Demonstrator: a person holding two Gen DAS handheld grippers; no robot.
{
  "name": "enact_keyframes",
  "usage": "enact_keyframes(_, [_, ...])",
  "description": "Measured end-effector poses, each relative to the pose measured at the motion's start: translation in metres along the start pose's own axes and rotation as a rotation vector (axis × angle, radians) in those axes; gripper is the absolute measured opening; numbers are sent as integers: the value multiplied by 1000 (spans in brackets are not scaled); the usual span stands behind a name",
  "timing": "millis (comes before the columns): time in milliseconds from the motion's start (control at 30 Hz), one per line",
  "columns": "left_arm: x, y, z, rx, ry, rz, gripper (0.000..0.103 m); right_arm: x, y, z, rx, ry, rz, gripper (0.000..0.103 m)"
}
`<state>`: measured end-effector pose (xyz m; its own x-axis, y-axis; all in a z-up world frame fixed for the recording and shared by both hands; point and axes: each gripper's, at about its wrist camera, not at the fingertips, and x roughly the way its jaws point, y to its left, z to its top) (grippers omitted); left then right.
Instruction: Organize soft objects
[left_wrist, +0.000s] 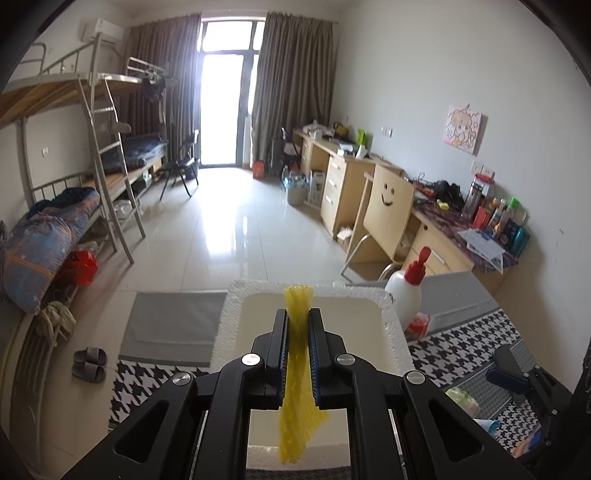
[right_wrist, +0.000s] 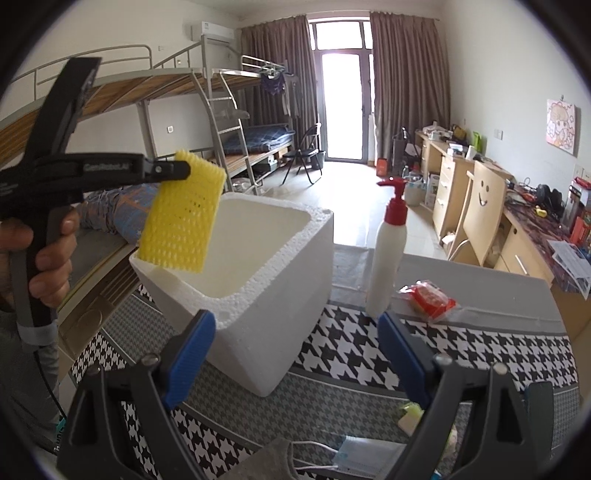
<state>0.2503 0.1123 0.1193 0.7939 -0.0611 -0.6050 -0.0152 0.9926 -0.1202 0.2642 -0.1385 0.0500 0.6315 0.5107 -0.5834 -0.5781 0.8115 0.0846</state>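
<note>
Yellow foam net (right_wrist: 181, 214), that stretchy mesh sleeve stuff, is what I've got pinched in the left gripper (left_wrist: 298, 325) right now. In the left wrist view it sits dead center, squashed flat between the ribbed blue pads, with one frilly end poking out past the fingertips and the other end hanging loose below the jaws toward the bottom of the frame. In the right wrist view it shows at the left as a flat rectangle with a diamond-hole lattice, hanging over the left rim of the white foam box (right_wrist: 280, 266).

That box is chunky styrofoam with a pebbly, crumbly rim, thick walls and a smooth, pale inside. It stands on a black-and-white houndstooth cloth (right_wrist: 354, 354) in the middle of the right wrist view.

My right gripper (right_wrist: 295, 354) is spread wide with nothing between its blue pads, low in the frame, with the box and cloth showing between them. I can see a hand (right_wrist: 40, 251) wrapped around the left gripper's black handle at the left edge.

Right of the box there's a smooth white plastic pump bottle (right_wrist: 388, 258) with a red top, standing upright, and just beside it a crinkly clear packet with something red inside (right_wrist: 428, 299). At the bottom of the right wrist view lies a pale blue face mask (right_wrist: 365, 456) with white ear loops.
</note>
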Motion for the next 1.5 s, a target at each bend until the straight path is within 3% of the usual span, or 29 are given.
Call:
enact_keyframes(833, [65, -10, -8, 43, 160, 82, 12, 4, -15, -9, 17, 14, -6, 92])
enact_keyframes(867, [67, -9, -9, 44, 166, 85, 15, 4, -15, -9, 17, 13, -7, 92])
enact_keyframes(933, [69, -9, -12, 49, 178, 88, 32, 4, -15, -9, 16, 14, -5, 92])
enact_keyframes(1000, [70, -11, -14, 57, 175, 86, 59, 4, -14, -9, 15, 12, -5, 92])
enact_keyframes(1167, [70, -7, -19, 39, 171, 59, 85, 3, -14, -10, 17, 9, -8, 92])
enact_keyframes(1300, [63, -10, -22, 53, 152, 58, 93, 2, -14, -9, 18, 8, -9, 92])
enact_keyframes(1500, [44, -5, -26, 31, 109, 64, 94, -3, -10, -9, 9, -5, -9, 92])
